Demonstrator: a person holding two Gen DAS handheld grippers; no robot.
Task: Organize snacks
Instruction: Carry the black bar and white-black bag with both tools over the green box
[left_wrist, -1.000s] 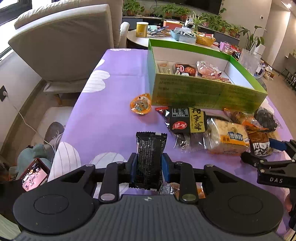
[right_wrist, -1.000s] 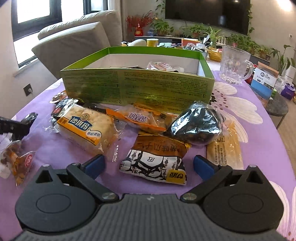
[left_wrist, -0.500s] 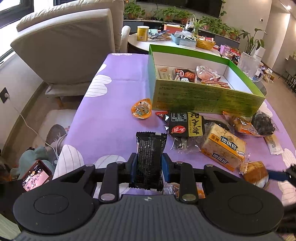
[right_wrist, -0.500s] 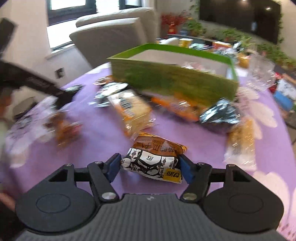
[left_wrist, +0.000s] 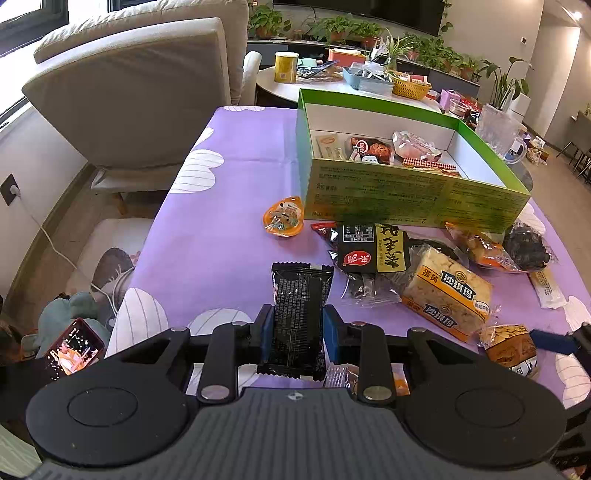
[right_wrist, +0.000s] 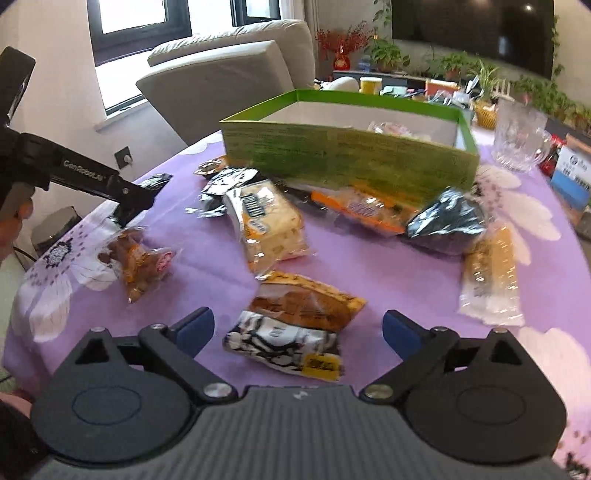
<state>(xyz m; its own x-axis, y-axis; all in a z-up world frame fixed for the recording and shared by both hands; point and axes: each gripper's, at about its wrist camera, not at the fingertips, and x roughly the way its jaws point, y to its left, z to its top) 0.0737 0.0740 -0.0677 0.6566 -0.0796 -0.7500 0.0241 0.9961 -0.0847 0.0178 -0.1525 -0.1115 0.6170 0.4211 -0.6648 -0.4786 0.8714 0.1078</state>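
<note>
Left hand-held gripper (left_wrist: 297, 328): jaws drawn in tight on a black snack packet (left_wrist: 300, 314), blue pads pressing its two long edges. The packet stands on end between the pads, its top seam pointing away from the gripper toward the box. Directly under this gripper lies a clear packet of brown nuggets (right_wrist: 142, 258), flat on the counter (left_wrist: 221, 221).

Right hand-held gripper (right_wrist: 298, 326): jaws opening, now spread wide. A seed packet with black-and-white and brown print (right_wrist: 295, 325) lies flat on the counter between the pads; neither pad touches it, so nothing is held.

Outward from the right gripper: a yellow-labelled cake block (right_wrist: 266, 221) ahead and to the left, an orange-banded packet (right_wrist: 362, 210) straight ahead, a dark foil bag (right_wrist: 447, 221) ahead and right, and a pale wafer sleeve (right_wrist: 489, 273) to the right. Beyond these stands the green box (left_wrist: 406, 199), open-topped, already holding several snacks along its far side.

Step in hand, as judged: left has a packet picked and ready for transfer; right is set over the seed packet, grasp not yet made.

Next move calls for: lifting the black packet clear of the loose pile, carrying it over the near wall of the box and letting it go inside. For the right, closing on the seed packet's edges without dragging it.
</note>
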